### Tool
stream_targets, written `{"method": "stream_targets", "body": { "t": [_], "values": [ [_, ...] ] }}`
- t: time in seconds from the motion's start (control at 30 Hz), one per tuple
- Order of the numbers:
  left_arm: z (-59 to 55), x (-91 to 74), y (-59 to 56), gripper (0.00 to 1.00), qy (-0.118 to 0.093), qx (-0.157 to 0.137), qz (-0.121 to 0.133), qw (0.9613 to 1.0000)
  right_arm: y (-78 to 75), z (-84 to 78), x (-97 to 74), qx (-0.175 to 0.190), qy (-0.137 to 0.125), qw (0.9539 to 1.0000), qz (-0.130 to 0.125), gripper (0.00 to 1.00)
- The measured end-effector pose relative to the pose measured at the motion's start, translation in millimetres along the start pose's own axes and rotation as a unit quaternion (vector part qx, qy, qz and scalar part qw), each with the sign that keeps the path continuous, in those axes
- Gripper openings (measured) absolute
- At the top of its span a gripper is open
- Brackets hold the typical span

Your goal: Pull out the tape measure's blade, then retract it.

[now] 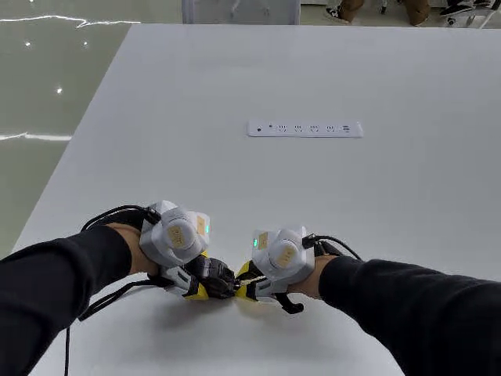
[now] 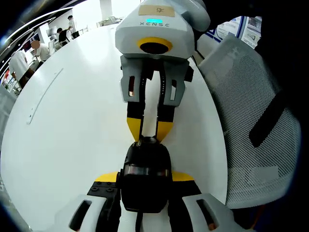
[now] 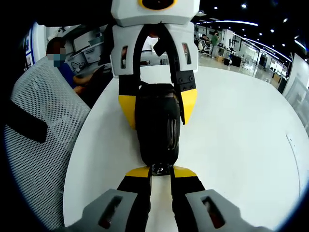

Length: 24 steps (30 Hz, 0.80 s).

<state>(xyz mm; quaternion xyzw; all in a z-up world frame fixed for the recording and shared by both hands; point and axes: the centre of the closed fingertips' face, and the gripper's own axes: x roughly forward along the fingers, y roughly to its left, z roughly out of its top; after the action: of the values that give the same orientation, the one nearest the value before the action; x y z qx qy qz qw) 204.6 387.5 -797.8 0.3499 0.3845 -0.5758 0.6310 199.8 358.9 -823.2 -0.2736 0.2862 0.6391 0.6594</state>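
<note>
Tape sits low over the near edge of the counter. My left fingers are pressed against both flanks of its case. The case is black and rounded, with a ribbed, rubbery side and a glossy band across the top. My right fingers meet it head-on, drawn almost together and pinching a small tab at the case's mouth, which I take to be the blade's end. The two hands are nose to nose, and the case's long axis runs straight from one to the other. No blade is out between them yet. The pull, as I judge it, has to follow that line, with the right hand drawing away to its own side while the left holds the case firm. Farther up the counter, well apart from the hands, lies a white power strip.
</note>
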Motion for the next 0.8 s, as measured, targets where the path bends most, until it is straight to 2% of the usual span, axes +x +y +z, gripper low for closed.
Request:
{"method": "stream_targets", "body": {
  "t": [0.17, 0.27, 0.8],
  "values": [
    [-0.1, 0.0, -0.2, 0.33, 0.002, -0.001, -0.003, 1.0, 0.6, -0.6, -1.2, -0.014, 0.002, 0.9999, -0.001, 0.1],
    [-0.3, 0.1, -0.3, 0.33, 0.004, 0.002, -0.003, 1.0, 0.3, -3.1, -3.9, 0.008, -0.007, 0.9999, 0.004, 0.1],
    [0.0, 0.3, 0.4, 0.33, -0.002, -0.01, 0.001, 1.0, -1.7, -16.0, -15.1, 0.015, 0.006, 0.9997, 0.017, 0.11]
  ]
}}
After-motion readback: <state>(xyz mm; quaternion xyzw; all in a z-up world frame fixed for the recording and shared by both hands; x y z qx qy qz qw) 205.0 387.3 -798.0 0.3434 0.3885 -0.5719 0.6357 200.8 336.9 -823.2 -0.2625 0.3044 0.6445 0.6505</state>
